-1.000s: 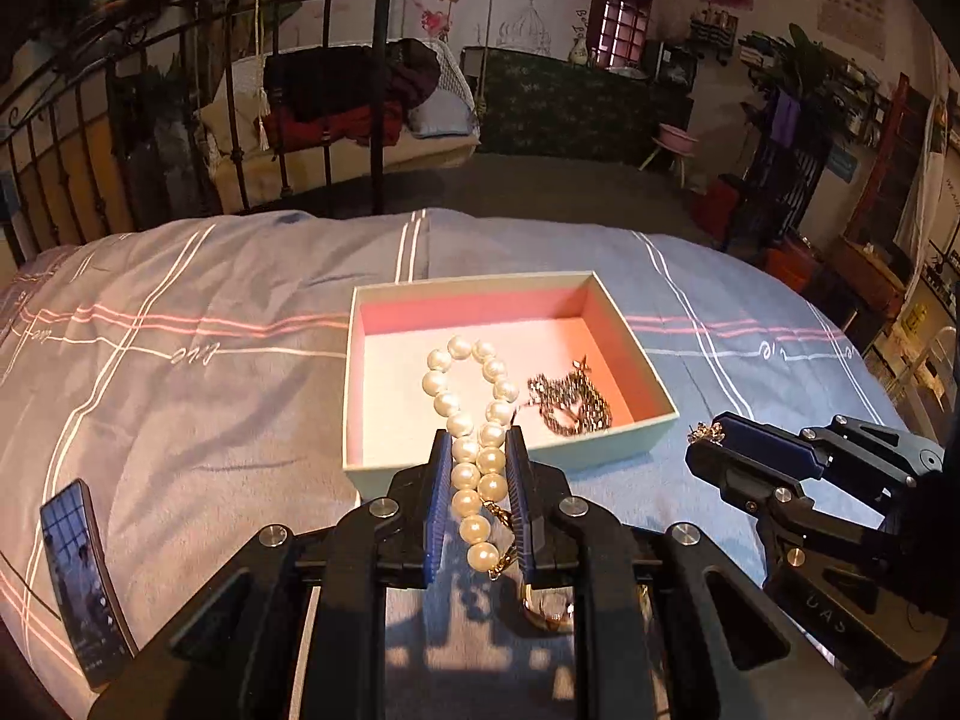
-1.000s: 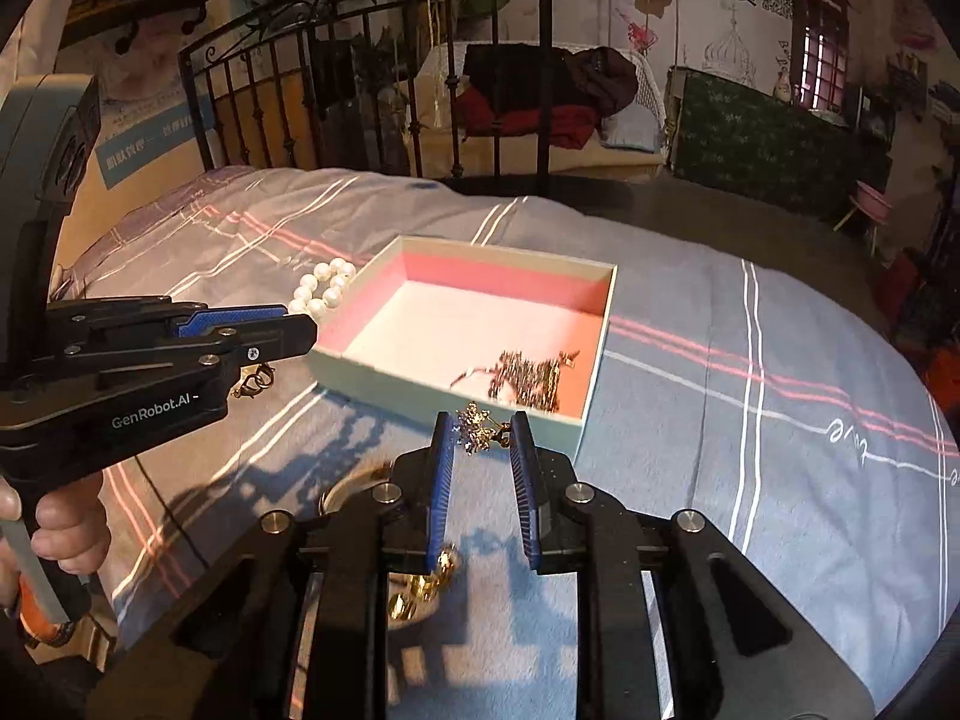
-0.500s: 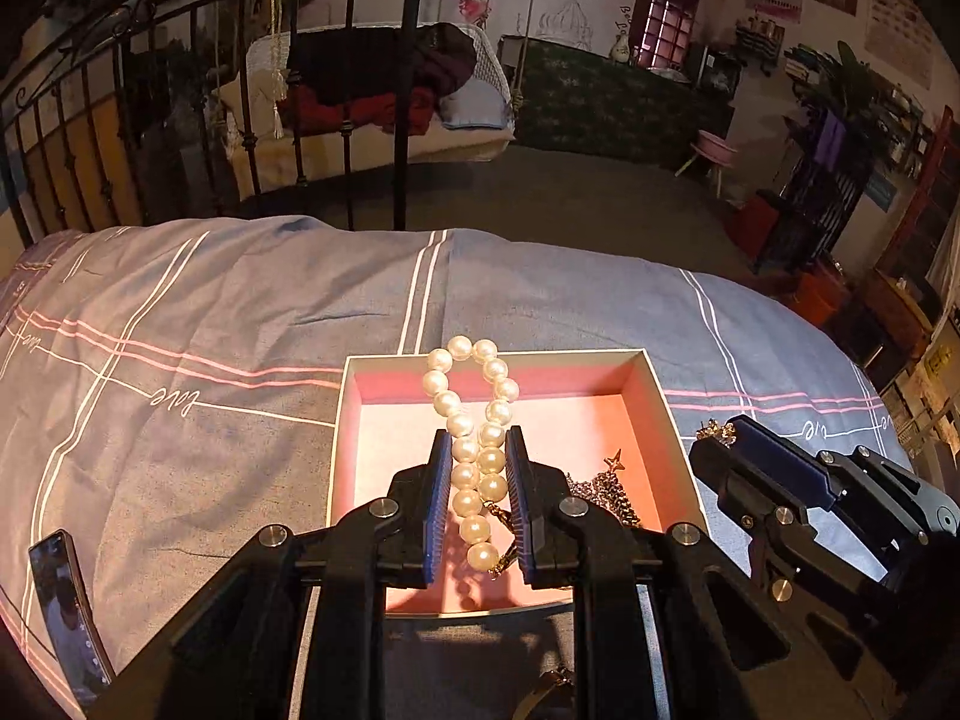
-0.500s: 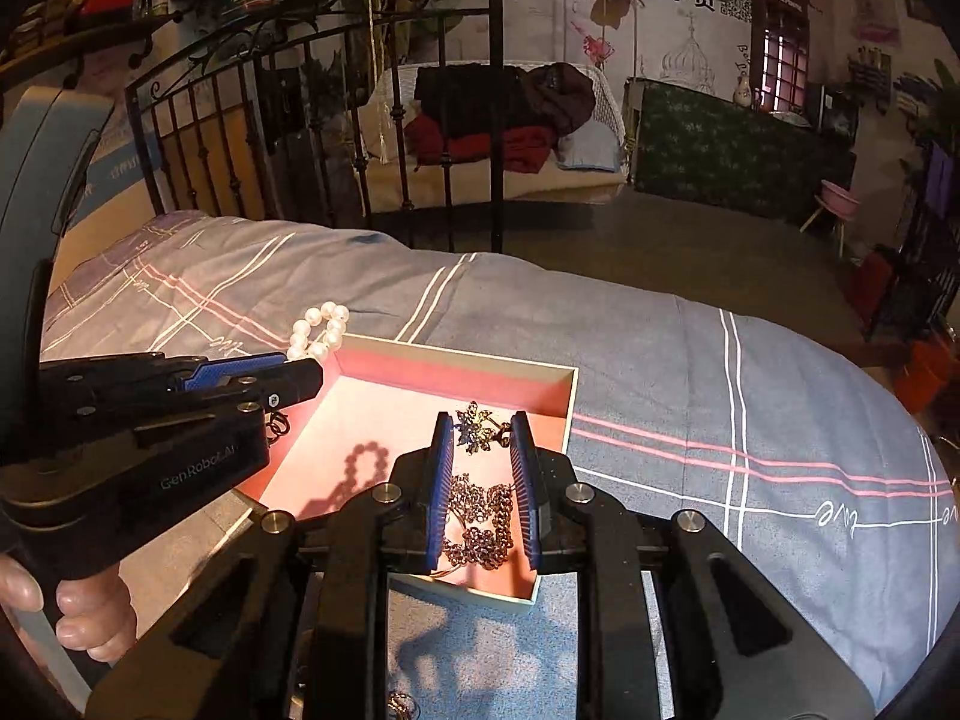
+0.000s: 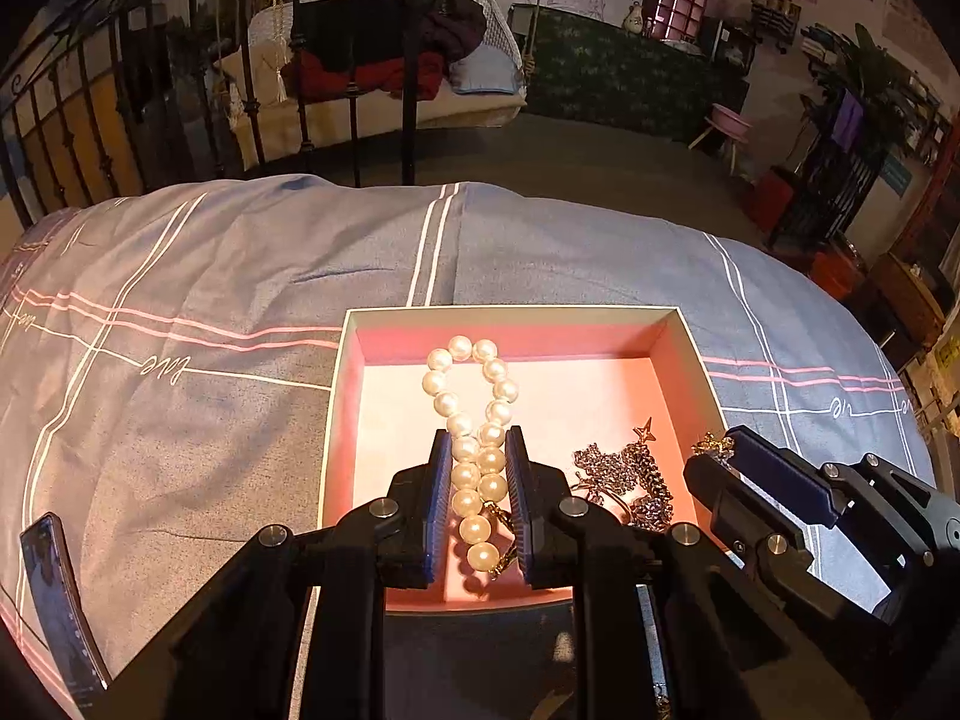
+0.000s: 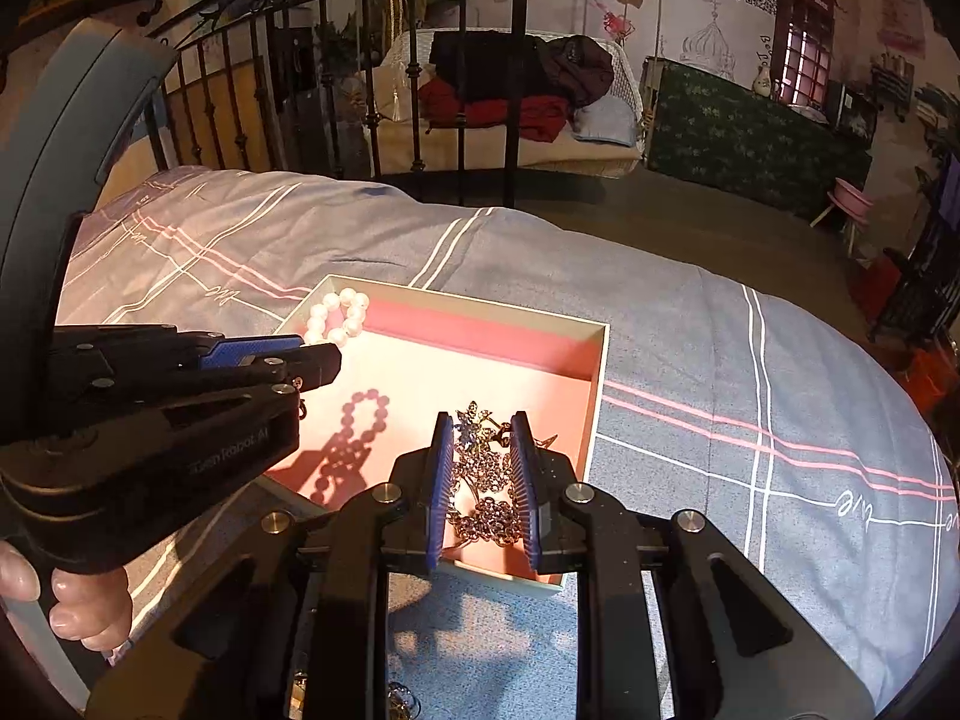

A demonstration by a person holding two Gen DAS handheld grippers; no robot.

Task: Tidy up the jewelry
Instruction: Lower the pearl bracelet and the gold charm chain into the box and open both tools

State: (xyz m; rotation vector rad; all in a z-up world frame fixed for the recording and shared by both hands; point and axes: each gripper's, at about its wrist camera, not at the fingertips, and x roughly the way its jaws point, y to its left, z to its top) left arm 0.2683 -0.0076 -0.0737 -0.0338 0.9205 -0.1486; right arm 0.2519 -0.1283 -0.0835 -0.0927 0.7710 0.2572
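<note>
A shallow pink-lined box (image 5: 345, 396) (image 6: 594, 372) lies on the bed. My left gripper (image 5: 478, 456) is shut on a white pearl bracelet (image 5: 474, 420), which it holds above the box's left half; the pearls also show in the right wrist view (image 6: 339, 315). My right gripper (image 6: 478, 441) is shut on a small gold and blue ornament (image 6: 474, 426), above the box's near right corner. A dark metal chain (image 5: 630, 474) (image 6: 489, 516) lies in the box under the right gripper.
The bed has a grey-blue cover (image 5: 540, 252) with pink and white stripes. A phone (image 5: 57, 594) lies at the bed's near left. A black iron bed frame (image 5: 354, 84) stands behind. More small jewelry (image 6: 402, 702) lies on the cover below the right gripper.
Both grippers have moved forward over the box, each with its piece of jewelry. The box now sits lower and nearer in both views.
</note>
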